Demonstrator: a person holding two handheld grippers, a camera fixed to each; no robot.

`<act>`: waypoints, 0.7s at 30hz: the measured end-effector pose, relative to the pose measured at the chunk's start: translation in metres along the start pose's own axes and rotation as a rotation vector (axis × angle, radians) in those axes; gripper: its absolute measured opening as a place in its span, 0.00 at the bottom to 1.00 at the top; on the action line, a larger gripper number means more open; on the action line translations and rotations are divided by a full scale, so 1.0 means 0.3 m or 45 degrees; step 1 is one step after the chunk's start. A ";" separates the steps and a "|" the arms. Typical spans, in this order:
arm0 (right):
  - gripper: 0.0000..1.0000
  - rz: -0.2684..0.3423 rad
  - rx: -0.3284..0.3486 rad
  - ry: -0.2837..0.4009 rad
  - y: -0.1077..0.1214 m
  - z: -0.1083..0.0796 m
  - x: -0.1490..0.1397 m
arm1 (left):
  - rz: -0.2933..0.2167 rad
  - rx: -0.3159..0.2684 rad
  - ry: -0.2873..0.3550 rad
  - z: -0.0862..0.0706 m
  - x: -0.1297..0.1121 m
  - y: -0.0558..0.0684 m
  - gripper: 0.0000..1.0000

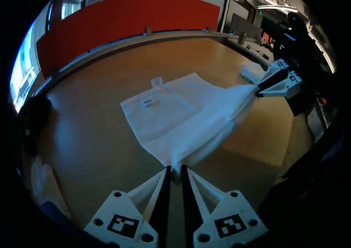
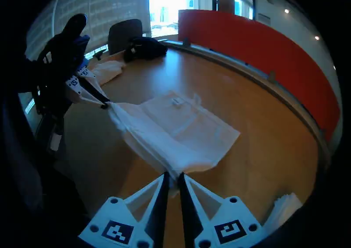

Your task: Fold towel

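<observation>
A white towel lies on the wooden table, its near edge lifted off the surface and stretched between both grippers. In the left gripper view my left gripper is shut on one corner of that edge, and the right gripper holds the other corner at the far right. In the right gripper view the towel spreads ahead, my right gripper pinches its near corner, and the left gripper grips the far corner at the left. A small label sits on the flat part.
A red partition runs behind the table's far edge. More white cloth lies at the table's end, with a dark bag and a chair beyond. Folded white cloth sits at the near right.
</observation>
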State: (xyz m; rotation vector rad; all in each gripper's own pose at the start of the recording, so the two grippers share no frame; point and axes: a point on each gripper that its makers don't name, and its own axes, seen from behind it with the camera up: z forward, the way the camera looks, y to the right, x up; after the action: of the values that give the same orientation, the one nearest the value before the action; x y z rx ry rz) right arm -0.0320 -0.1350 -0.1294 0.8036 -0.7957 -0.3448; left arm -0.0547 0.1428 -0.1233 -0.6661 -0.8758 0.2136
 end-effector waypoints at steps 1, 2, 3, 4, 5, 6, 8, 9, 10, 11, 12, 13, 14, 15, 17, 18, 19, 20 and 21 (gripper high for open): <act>0.17 -0.002 0.002 -0.003 -0.002 -0.006 0.001 | -0.002 -0.001 0.000 -0.007 0.004 0.002 0.17; 0.17 -0.003 0.004 -0.007 -0.004 -0.012 0.002 | -0.005 -0.002 0.001 -0.014 0.007 0.003 0.17; 0.17 -0.005 0.006 -0.010 -0.006 -0.018 0.002 | -0.007 -0.003 0.001 -0.021 0.010 0.004 0.17; 0.17 -0.007 0.007 -0.012 -0.008 -0.023 0.005 | -0.009 -0.006 0.002 -0.027 0.014 0.006 0.17; 0.17 -0.010 0.008 -0.014 -0.009 -0.028 0.007 | -0.011 -0.008 0.003 -0.033 0.017 0.008 0.17; 0.17 -0.012 0.008 -0.016 -0.011 -0.034 0.009 | -0.013 -0.010 0.003 -0.039 0.021 0.010 0.17; 0.17 -0.014 0.010 -0.017 -0.014 -0.046 0.016 | -0.014 -0.012 0.003 -0.049 0.026 0.013 0.17; 0.17 -0.015 0.011 -0.017 -0.016 -0.051 0.019 | -0.013 -0.013 0.002 -0.054 0.028 0.015 0.17; 0.17 -0.014 0.013 -0.017 -0.017 -0.058 0.022 | -0.013 -0.013 0.001 -0.058 0.030 0.016 0.17; 0.17 -0.013 0.015 -0.017 -0.019 -0.063 0.025 | -0.012 -0.014 0.000 -0.061 0.032 0.018 0.17; 0.17 -0.012 0.016 -0.017 -0.021 -0.069 0.028 | -0.011 -0.014 -0.001 -0.065 0.034 0.019 0.17; 0.17 -0.012 0.018 -0.017 -0.022 -0.074 0.030 | -0.011 -0.016 -0.002 -0.070 0.036 0.021 0.17; 0.17 -0.012 0.019 -0.017 -0.023 -0.079 0.032 | -0.012 -0.017 -0.002 -0.075 0.039 0.022 0.17; 0.17 -0.011 0.020 -0.018 -0.025 -0.083 0.034 | -0.012 -0.019 -0.003 -0.079 0.041 0.024 0.17; 0.17 -0.012 0.023 -0.022 -0.029 -0.091 0.035 | -0.014 -0.023 -0.004 -0.089 0.045 0.027 0.17; 0.17 -0.012 0.024 -0.023 -0.031 -0.095 0.035 | -0.016 -0.026 -0.005 -0.094 0.046 0.029 0.17; 0.17 -0.013 0.026 -0.026 -0.035 -0.099 0.034 | -0.015 -0.027 -0.007 -0.098 0.046 0.031 0.17; 0.17 -0.013 0.028 -0.028 -0.037 -0.102 0.034 | -0.015 -0.028 -0.009 -0.103 0.046 0.033 0.17; 0.17 -0.014 0.030 -0.029 -0.040 -0.106 0.033 | -0.014 -0.030 -0.011 -0.107 0.047 0.034 0.17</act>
State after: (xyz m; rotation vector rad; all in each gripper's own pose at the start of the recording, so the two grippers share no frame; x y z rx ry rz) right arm -0.0014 -0.1324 -0.1473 0.8277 -0.8187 -0.3551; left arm -0.0203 0.1424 -0.1353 -0.6823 -0.8912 0.1966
